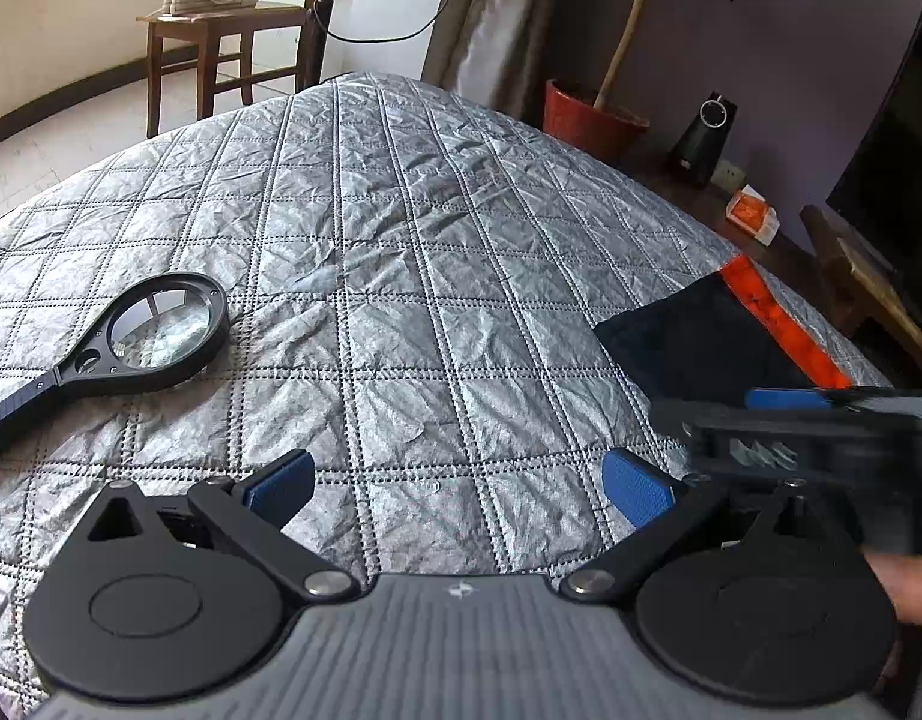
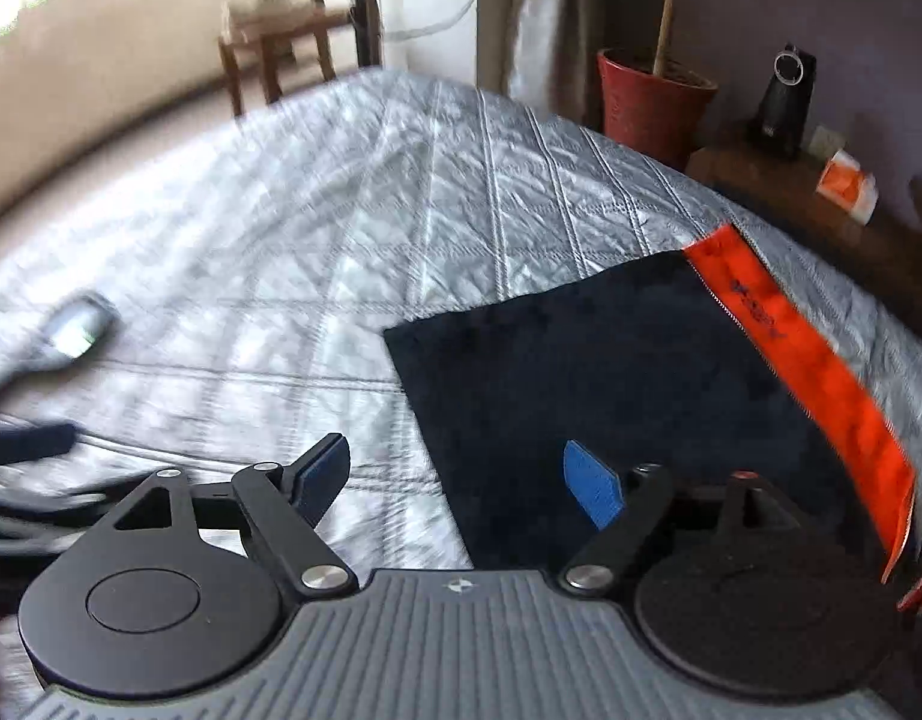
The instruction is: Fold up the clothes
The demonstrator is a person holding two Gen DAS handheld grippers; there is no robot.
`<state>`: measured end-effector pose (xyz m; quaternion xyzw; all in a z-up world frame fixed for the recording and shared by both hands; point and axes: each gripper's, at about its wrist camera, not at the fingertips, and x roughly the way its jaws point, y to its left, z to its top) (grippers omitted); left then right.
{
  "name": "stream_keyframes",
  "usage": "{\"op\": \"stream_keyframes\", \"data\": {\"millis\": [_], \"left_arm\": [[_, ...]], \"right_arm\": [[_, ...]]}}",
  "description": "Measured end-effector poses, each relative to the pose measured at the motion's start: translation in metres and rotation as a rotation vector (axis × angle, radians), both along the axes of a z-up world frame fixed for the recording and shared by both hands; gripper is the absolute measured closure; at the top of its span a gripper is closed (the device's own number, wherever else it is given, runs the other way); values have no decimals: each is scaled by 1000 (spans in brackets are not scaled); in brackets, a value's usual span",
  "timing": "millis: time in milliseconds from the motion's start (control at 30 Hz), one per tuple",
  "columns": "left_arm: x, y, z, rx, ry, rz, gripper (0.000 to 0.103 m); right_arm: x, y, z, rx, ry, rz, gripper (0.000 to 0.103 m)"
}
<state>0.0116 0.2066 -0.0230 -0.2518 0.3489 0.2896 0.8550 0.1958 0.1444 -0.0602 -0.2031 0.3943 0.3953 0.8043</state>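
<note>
The dark garment (image 2: 611, 372) with its orange band (image 2: 809, 360) lay flat on the quilted bed (image 1: 401, 240), at three o'clock from the left gripper (image 1: 458, 489). Both grippers stood open and empty, the right gripper (image 2: 461, 480) straddling the cloth's left edge. Folding seemed only about to start; the blur left contact uncertain. Next, an edge needed pinching. A magnifying glass (image 1: 155, 330) sat at ten o'clock.

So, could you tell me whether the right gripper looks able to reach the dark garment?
Probably yes: the right gripper is open, just over the dark garment, with nothing between them.
</note>
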Motion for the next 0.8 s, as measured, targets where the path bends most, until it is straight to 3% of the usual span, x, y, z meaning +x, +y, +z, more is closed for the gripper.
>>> {"op": "stream_keyframes", "data": {"millis": [33, 67, 100, 133, 267, 367, 400, 433, 500, 600, 667, 700, 800], "left_arm": [[0, 0, 0, -1, 1, 0, 1], [0, 1, 0, -2, 1, 2, 1], [-1, 2, -1, -4, 1, 4, 1], [-1, 2, -1, -5, 2, 6, 1], [-1, 1, -1, 1, 3, 10, 1], [-1, 1, 0, 11, 4, 11, 1], [-1, 1, 0, 14, 5, 10, 1], [-1, 0, 0, 16, 5, 9, 1], [-1, 0, 0, 20, 7, 8, 1], [0, 0, 1, 30, 10, 2, 1], [0, -3, 2, 43, 15, -14, 1], [0, -3, 3, 45, 15, -25, 1], [-4, -5, 4, 26, -3, -69, 1]], "right_arm": [[8, 4, -6, 2, 17, -33, 44], [16, 4, -10, 24, 40, -72, 54], [22, 2, -12, 57, 55, -113, 80], [28, 1, -12, 80, 66, -150, 99], [35, 8, -1, 179, 56, -178, 99], [28, 24, 32, 334, 31, -60, 98], [22, 34, 39, 319, 17, 4, 91], [18, 39, 43, 289, 12, 42, 73], [9, 32, 49, 256, -1, 56, 59], [-6, -25, 64, 290, -69, -7, 58], [-13, -77, 65, 236, -89, -71, 42], [-17, -108, 63, 193, -102, -117, 22], [-11, -213, 53, 169, -47, -386, 24]]}}
